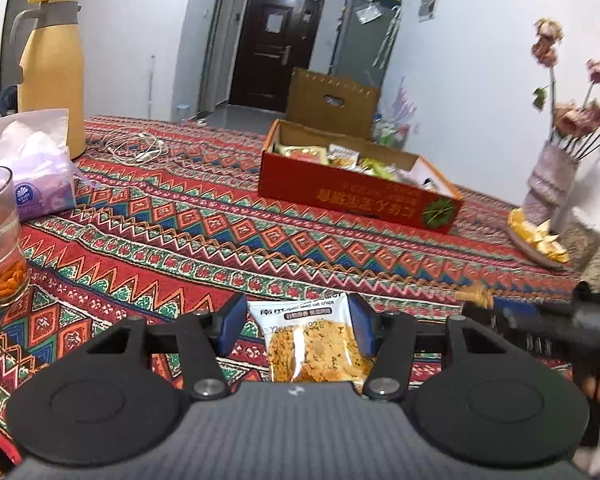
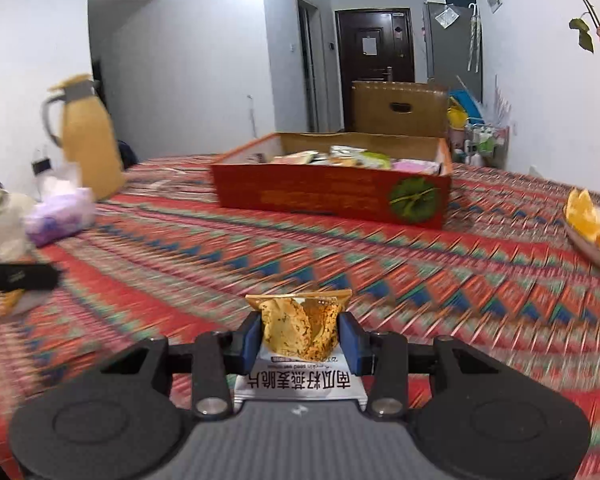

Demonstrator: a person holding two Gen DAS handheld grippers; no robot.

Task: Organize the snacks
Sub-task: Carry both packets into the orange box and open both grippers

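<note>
My left gripper (image 1: pixel 298 326) is clamped on a white-topped, clear-windowed packet of golden oat crisps (image 1: pixel 314 346), its blue pads (image 1: pixel 231 326) pressing both sides. My right gripper (image 2: pixel 300 338) grips a second crinkled packet of the same golden crisps (image 2: pixel 300 332), squeezed between its pads above its white label end. Both packets hang above the desk's red, zigzag-patterned cloth (image 1: pixel 172 232).

Ahead sits the open orange cardboard box (image 1: pixel 352 196) with wrapped snacks (image 1: pixel 340 156) piled inside; the cloth between me and it is bare. To its left lie a coiled white cable (image 1: pixel 136 146), a tall mustard-yellow thermos jug (image 1: pixel 52 76), a purple soft pack of tissues (image 1: pixel 40 176) and a clear glass with orange bits at the bottom (image 1: pixel 0 240). To its right stand a pale vase of dried pink flowers (image 1: pixel 552 176) and a plate of orange peel (image 1: pixel 538 240). Behind the desk are a brown cardboard carton (image 1: pixel 332 100) and a dark door (image 1: pixel 272 44).

The right wrist view is blurred, so the snack labels in the box are unreadable. The glass and the plate are cut off at the frame edges.
</note>
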